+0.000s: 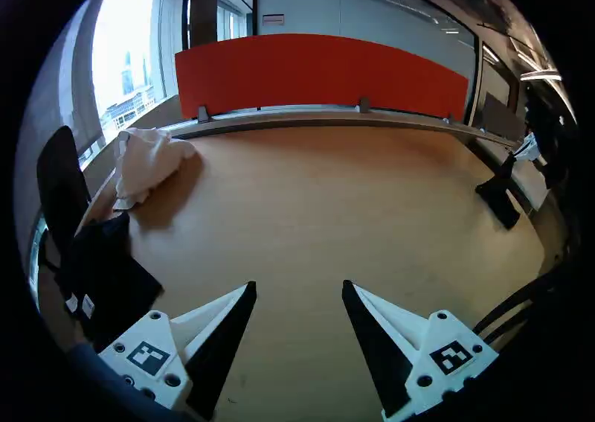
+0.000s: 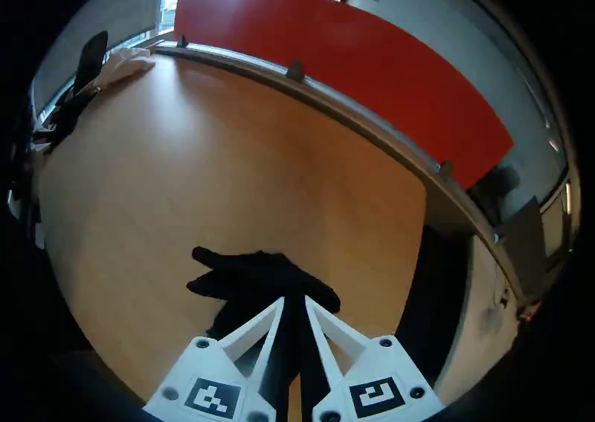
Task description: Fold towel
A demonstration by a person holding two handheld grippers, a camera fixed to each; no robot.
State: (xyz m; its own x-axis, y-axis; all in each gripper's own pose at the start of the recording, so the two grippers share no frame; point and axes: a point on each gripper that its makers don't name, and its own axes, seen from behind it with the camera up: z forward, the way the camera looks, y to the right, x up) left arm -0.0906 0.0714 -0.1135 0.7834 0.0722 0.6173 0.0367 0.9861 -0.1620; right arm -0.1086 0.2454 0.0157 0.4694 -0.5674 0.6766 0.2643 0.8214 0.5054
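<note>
A black towel (image 2: 260,277) lies bunched on the wooden table (image 2: 223,161) near its right end. My right gripper (image 2: 295,307) is shut on the towel's near edge, with dark cloth between its fingertips. In the left gripper view that black towel (image 1: 500,199) shows far off at the right, with the right gripper (image 1: 525,148) above it. A crumpled white towel (image 1: 145,161) sits at the table's far left corner, and it is small in the right gripper view as the white towel (image 2: 126,65). My left gripper (image 1: 299,292) hangs open over bare table, nothing between its fingers.
A red divider panel (image 1: 320,72) runs along the table's back edge. A black chair (image 1: 59,184) stands at the left end. More black fabric with white tags (image 1: 104,273) lies at the near left. Windows are behind on the left.
</note>
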